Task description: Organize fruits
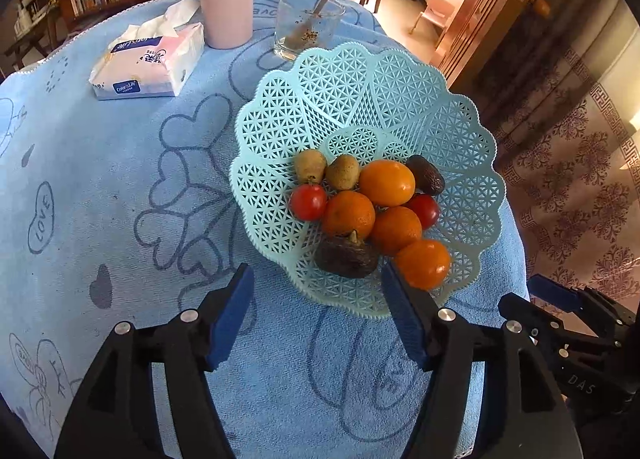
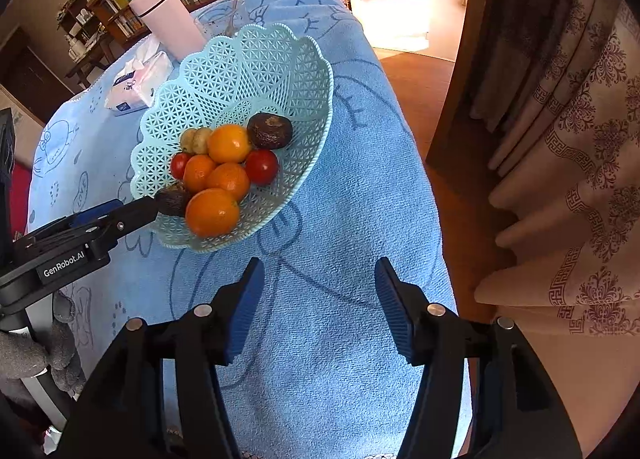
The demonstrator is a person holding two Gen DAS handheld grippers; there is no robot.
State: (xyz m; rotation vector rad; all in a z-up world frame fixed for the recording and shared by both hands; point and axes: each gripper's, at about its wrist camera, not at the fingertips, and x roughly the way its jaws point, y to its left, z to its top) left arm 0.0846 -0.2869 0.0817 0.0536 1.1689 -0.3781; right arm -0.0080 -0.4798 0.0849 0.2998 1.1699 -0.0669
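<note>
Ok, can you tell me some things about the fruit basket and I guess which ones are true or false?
1. All the fruit sits in the basket. True.
2. There are two tomatoes. True.
3. The left gripper is holding an orange. False: it is open and holds nothing.
4. The tissue pack is inside the basket. False: it lies on the cloth beside it.
5. The right gripper is open. True.
</note>
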